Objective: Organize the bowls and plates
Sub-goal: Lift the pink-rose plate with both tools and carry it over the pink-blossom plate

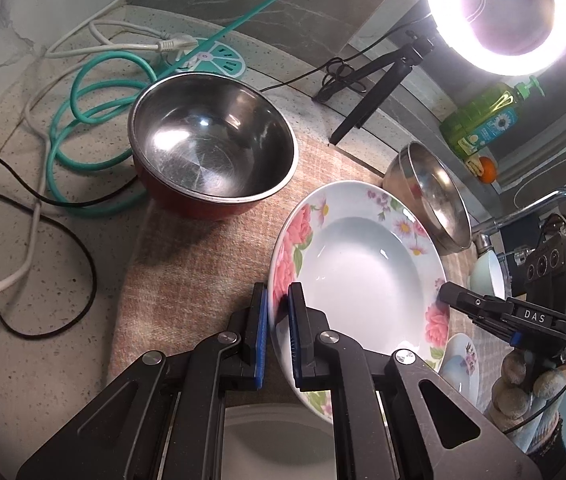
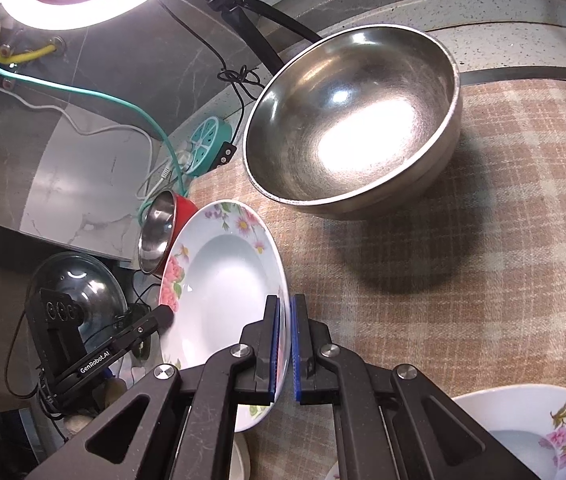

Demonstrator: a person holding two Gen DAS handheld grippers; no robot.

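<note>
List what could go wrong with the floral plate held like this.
1. Both the left gripper and right gripper pinch only the thin rim of the floral plate; it could slip.
2. The plate hangs tilted above the cloth, near the steel bowl and could knock it.

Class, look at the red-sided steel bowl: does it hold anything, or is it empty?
Empty. The left wrist view looks straight into the red bowl: only bare, shiny steel with light reflections shows inside.

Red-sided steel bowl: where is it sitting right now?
The red-sided steel bowl stands on the checked cloth at the left wrist view's upper centre, behind and left of the floral white plate, with the coiled teal cable beside it.
</note>
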